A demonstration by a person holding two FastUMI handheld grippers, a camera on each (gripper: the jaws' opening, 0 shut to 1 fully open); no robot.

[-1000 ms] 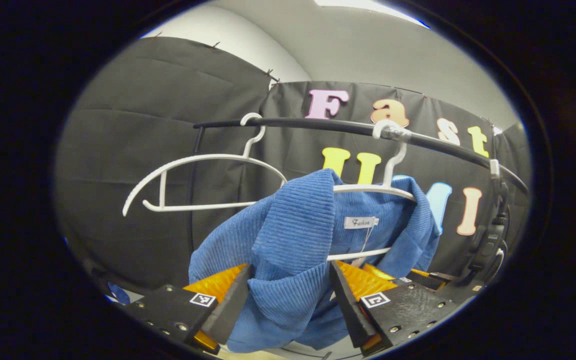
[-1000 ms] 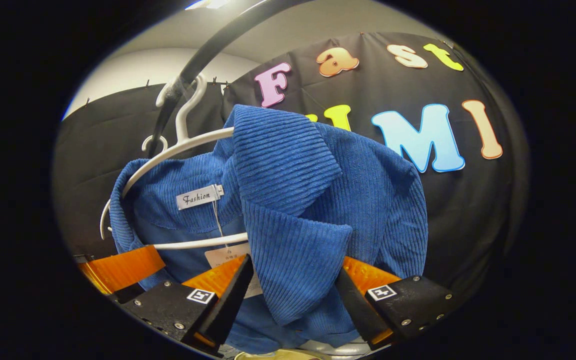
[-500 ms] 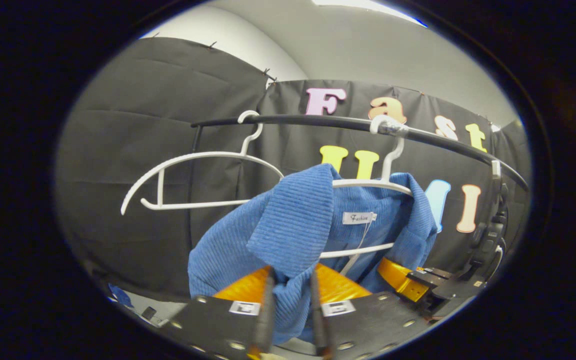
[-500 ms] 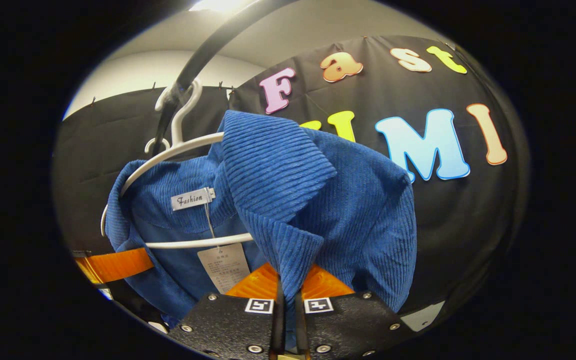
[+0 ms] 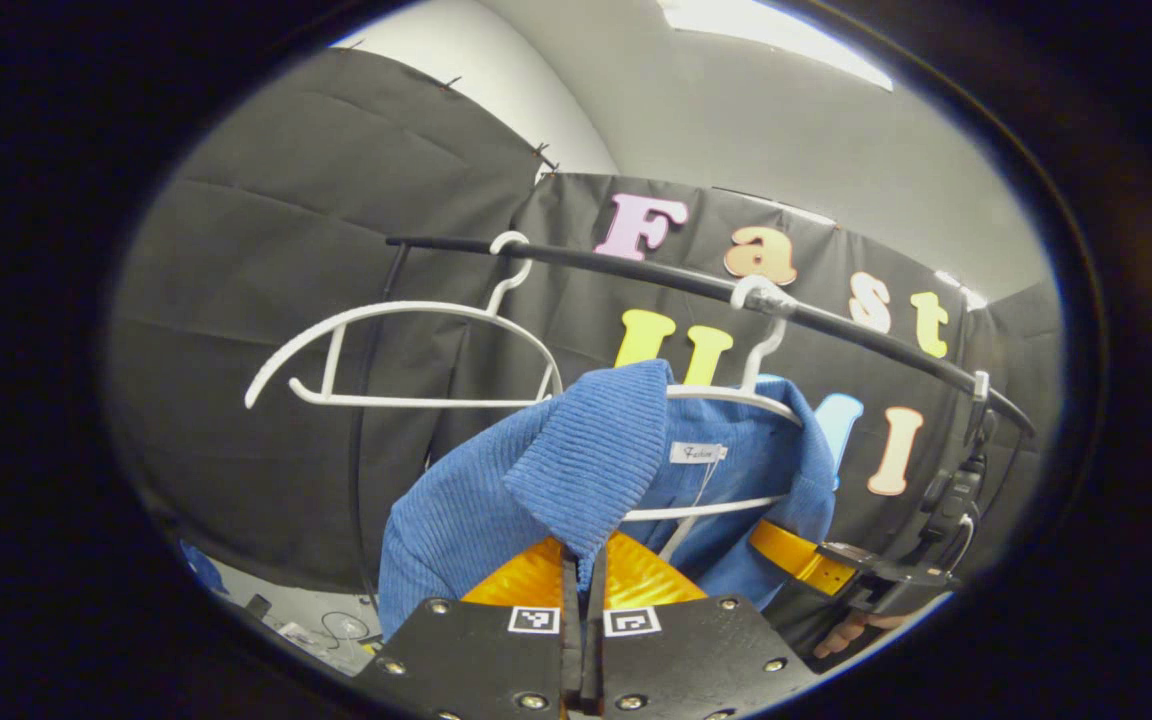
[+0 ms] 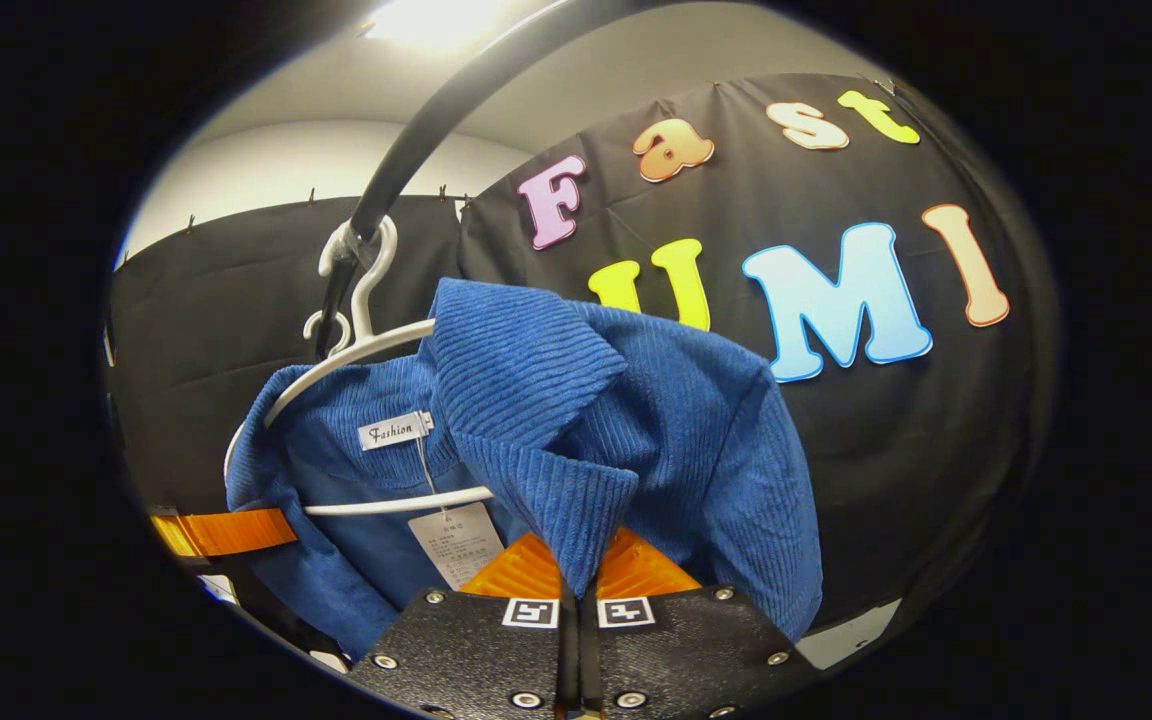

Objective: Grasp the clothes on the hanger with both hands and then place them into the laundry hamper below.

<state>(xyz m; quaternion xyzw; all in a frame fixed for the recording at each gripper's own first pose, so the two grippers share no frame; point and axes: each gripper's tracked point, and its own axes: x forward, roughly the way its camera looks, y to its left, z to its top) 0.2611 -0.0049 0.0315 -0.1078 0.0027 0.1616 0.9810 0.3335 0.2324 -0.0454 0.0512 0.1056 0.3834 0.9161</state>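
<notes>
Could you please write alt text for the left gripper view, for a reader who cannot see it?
The left gripper is shut on the collar of a blue corduroy jacket hanging on a white hanger from a black rail. An empty white hanger hangs to its left; the right gripper holds the jacket's far side.

Your blue ribbed garment point(image 5: 536, 480) hangs on a white hanger point(image 5: 736, 393) hooked over the black rail point(image 5: 636, 268), its collar spread open with a small label at the neck. You have one collar flap pulled forward and down in each view, pinched at its tip, while the shoulders sit on the hanger.
</notes>
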